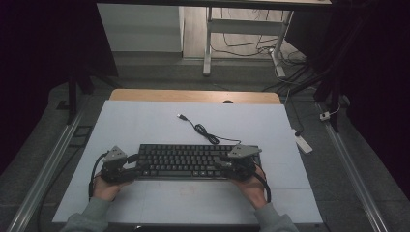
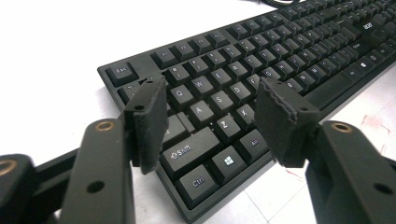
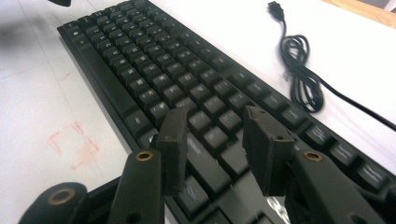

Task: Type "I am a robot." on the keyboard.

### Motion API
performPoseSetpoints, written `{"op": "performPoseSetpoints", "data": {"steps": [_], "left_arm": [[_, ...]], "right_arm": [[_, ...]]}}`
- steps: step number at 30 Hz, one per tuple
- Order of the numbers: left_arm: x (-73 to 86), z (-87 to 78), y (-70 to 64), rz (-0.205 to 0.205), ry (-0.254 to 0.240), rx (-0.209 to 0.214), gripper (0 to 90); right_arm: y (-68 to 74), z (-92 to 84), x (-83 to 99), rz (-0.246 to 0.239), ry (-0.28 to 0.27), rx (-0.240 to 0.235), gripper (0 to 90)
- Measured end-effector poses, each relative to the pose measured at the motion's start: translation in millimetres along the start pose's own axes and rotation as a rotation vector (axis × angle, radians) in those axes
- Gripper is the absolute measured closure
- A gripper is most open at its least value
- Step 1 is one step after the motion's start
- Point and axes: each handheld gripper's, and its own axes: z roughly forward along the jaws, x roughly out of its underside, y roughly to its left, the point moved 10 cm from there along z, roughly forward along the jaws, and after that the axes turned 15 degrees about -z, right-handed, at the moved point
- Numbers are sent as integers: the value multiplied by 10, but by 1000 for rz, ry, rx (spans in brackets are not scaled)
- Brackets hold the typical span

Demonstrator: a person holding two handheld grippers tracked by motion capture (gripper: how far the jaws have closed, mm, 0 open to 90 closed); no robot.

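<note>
Surface: white sheet (image 1: 159,125) over a wooden table, dark room around it, and we work at its near half.
Keyboard: the black keyboard (image 1: 186,161) lies flat and square to us in the near middle of the sheet, its long edge running left to right.
Cable: its cable (image 1: 205,133) trails from the back edge, partly coiled, plug end loose on the sheet.
Left gripper: our left gripper (image 1: 130,166) sits at the keyboard's left end, jaws parted with nothing pressed between them.
Right gripper: our right gripper (image 1: 223,164) sits at the right end, jaws likewise released over the keys.
Why so: one gripper at each end suits handling a long, rigid board evenly, we judge.
Left gripper view: key legends such as Shift and Ctrl, and pads (image 2: 150,122) hanging over the left corner keys.
Right gripper view: the cable coil and faint red marks (image 3: 74,142) on the sheet.
High view: both hands and the whole layout.
</note>
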Motion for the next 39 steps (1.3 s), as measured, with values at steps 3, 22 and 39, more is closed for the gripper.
{"op": "performPoseSetpoints", "data": {"steps": [3, 22, 39], "left_arm": [[-6, -3, 4, 0, -1, -2, 421], [-35, -29, -1, 10, -2, 2, 390], [-52, -16, -23, 30, 34, -13, 468]], "right_arm": [[-12, -42, 53, 6, 2, 4, 594], [-77, -122, 156, 24, 3, 27, 588], [-70, -125, 184, 27, 9, 26, 586]]}}
